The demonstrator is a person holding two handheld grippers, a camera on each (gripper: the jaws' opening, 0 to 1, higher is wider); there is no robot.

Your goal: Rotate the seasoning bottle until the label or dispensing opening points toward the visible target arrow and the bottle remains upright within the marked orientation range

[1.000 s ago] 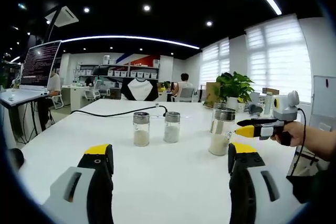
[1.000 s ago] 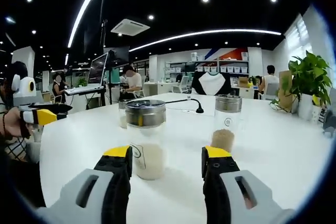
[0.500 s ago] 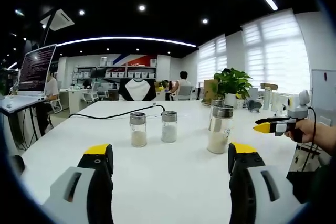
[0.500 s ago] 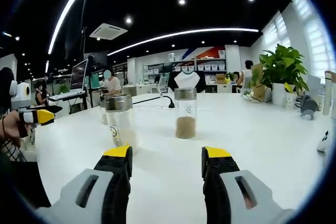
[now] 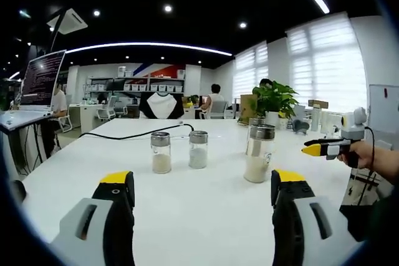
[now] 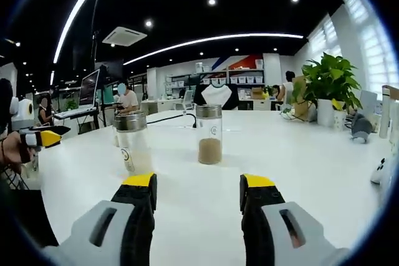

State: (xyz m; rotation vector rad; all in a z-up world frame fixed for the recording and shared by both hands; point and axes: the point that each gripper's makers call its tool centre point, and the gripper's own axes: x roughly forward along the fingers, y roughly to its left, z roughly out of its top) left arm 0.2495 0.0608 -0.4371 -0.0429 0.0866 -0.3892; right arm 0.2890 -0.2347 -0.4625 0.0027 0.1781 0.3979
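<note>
A tall glass seasoning bottle with a metal lid and white grains stands upright on the white table. In the right gripper view this white-grain bottle is left of my jaws, with a small round mark on its side. A second bottle with brown seasoning stands farther back, ahead of my right gripper, which is open and holds nothing. My left gripper is open too, well short of two small shakers. A hand holds the right gripper beside the tall bottle, apart from it.
A black cable runs across the far side of the table. A potted plant and small objects sit at the right. The left gripper shows at the left edge. Desks, a monitor and people are behind.
The right gripper has drawn back from the white-grain bottle, which stood close between its jaws and now stands farther off to the left. The left view has barely shifted.
</note>
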